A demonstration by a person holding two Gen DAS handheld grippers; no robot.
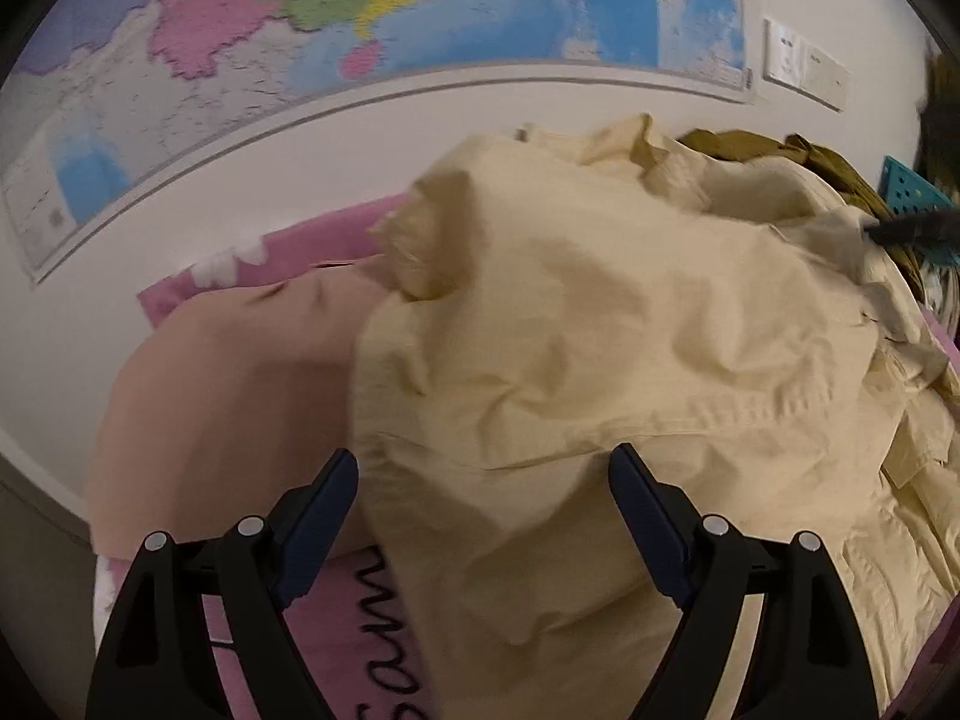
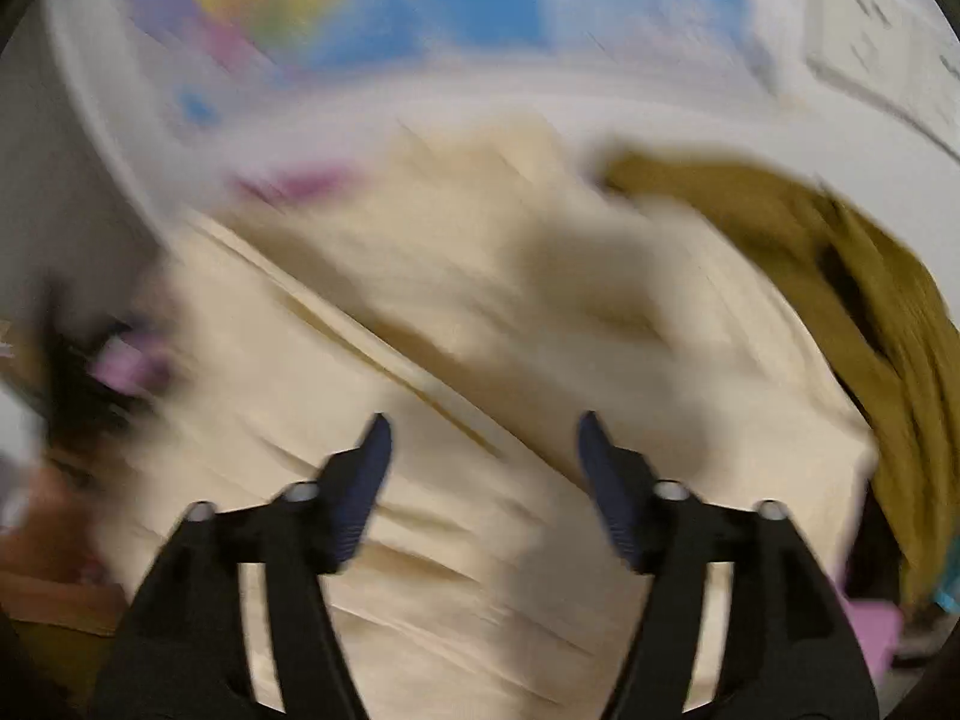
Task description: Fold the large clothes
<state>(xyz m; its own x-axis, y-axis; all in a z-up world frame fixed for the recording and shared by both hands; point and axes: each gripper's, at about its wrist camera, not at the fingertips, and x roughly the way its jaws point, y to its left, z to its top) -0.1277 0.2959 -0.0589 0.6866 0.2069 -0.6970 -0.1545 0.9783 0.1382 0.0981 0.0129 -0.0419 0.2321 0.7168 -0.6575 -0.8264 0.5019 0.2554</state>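
Both tongs stand open over the cloth: the left gripper [image 1: 483,468] and right gripper [image 2: 483,438] grip nothing. The cream jacket [image 1: 600,330], crumpled woven fabric, is heaped across the pink bedsheet [image 1: 336,240], up to the wall-side edge beside an olive garment [image 2: 840,252].

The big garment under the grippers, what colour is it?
Pale cream-yellow garment, clearest in the left wrist view.

A home bedroom: pink bedding [image 1: 312,246] strewn with clothes [image 1: 600,330] below a wall map [image 1: 360,18].
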